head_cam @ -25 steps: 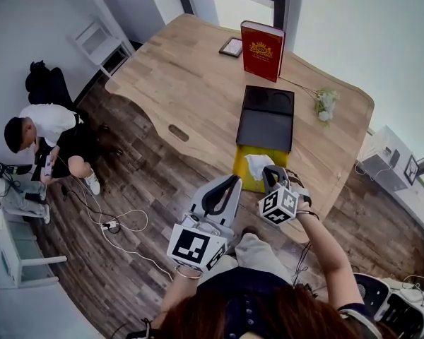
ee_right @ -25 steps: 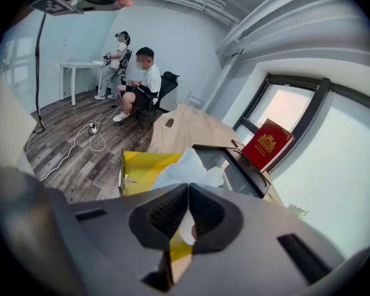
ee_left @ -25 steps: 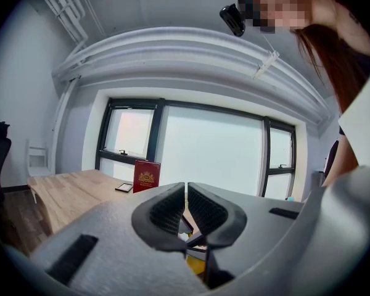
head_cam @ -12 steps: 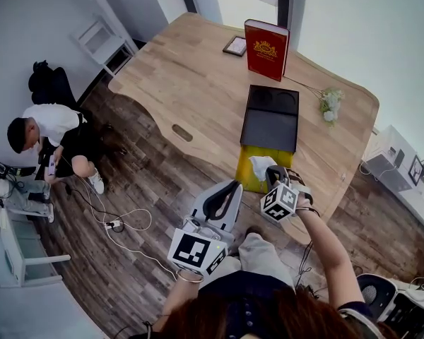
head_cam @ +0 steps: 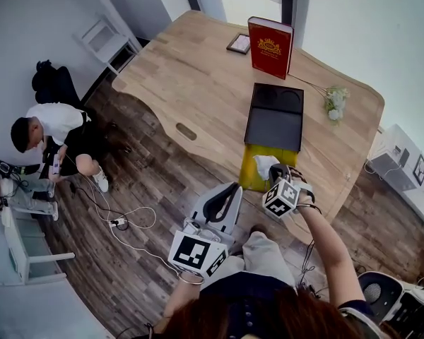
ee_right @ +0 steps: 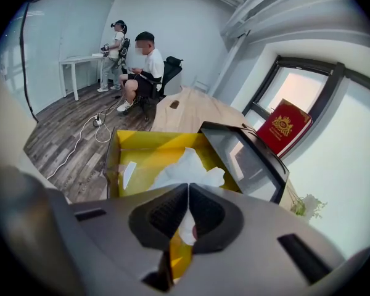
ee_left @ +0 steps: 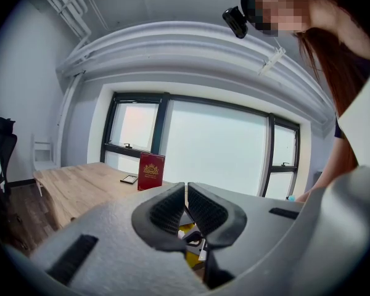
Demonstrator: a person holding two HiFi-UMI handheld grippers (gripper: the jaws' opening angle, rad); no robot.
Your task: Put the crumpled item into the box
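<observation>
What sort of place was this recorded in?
Likely an office or lab room: a big wooden table by tall windows, cables across the plank floor, another person seated nearby.

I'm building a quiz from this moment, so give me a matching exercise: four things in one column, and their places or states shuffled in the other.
Things:
1. red book
2. crumpled white item
3. black lid
4. left claw

Places or states:
A. pinched in the right claw, over the yellow box
B. shut, with nothing in it
C. standing upright at the far end of the table
D. open, on the table just beyond the yellow box

Pairs: 1-C, 2-A, 3-D, 4-B
</observation>
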